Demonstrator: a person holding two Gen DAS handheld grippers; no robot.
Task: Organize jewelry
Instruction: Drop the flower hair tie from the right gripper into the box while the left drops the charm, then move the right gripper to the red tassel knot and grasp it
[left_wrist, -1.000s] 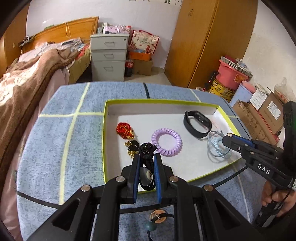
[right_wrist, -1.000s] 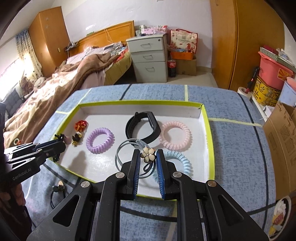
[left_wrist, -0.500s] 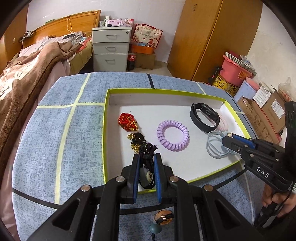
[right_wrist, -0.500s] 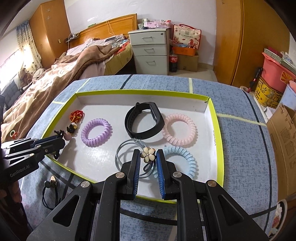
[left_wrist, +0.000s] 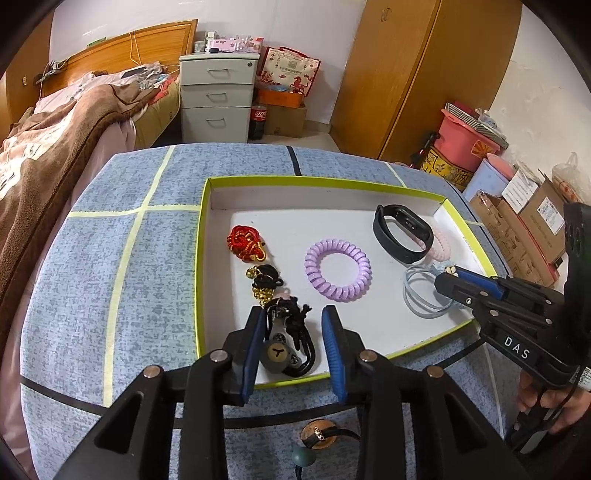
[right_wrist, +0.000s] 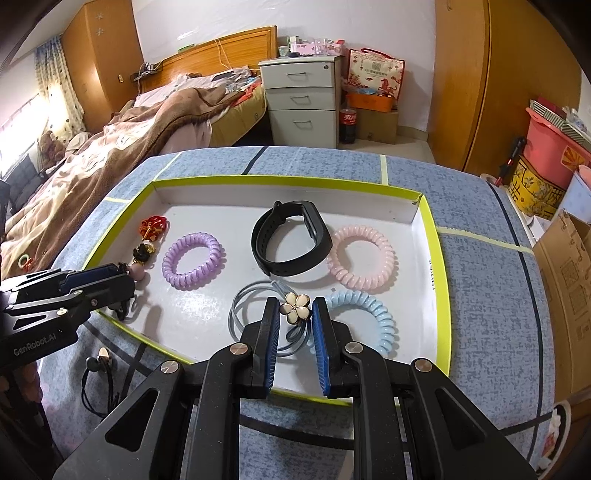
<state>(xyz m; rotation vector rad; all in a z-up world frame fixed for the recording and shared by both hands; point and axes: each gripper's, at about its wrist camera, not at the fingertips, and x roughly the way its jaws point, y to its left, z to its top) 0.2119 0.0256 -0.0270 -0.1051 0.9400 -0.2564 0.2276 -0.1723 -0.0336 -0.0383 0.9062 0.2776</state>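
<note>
Here the worktop (left_wrist: 110, 280) fills the middle of both views under blue cloth, with the tray (right_wrist: 439, 280) lying on it, long side across the frame. In the right wrist view the black band (right_wrist: 291, 236) sits at upper centre, on edge, its long axis slanting from lower left to upper right; the pink coil (right_wrist: 364, 254) touches its right end, the blue coil (right_wrist: 364, 314) lies below that, and the lilac coil (right_wrist: 194, 255) lies flat to the left.

The left tongs (left_wrist: 293, 334) reach in over the tray's near rim at lower centre of their own view, parted, and the black cord (left_wrist: 291, 332) with its grey bead lies between them on the tray floor, running away from the camera. The right tongs (right_wrist: 294, 325) also point into the tray, parted, either side of the flower tie (right_wrist: 295, 308), whose grey loops lie flat to the left. A pendant (left_wrist: 317, 437) rests on the cloth at the bottom.
</note>
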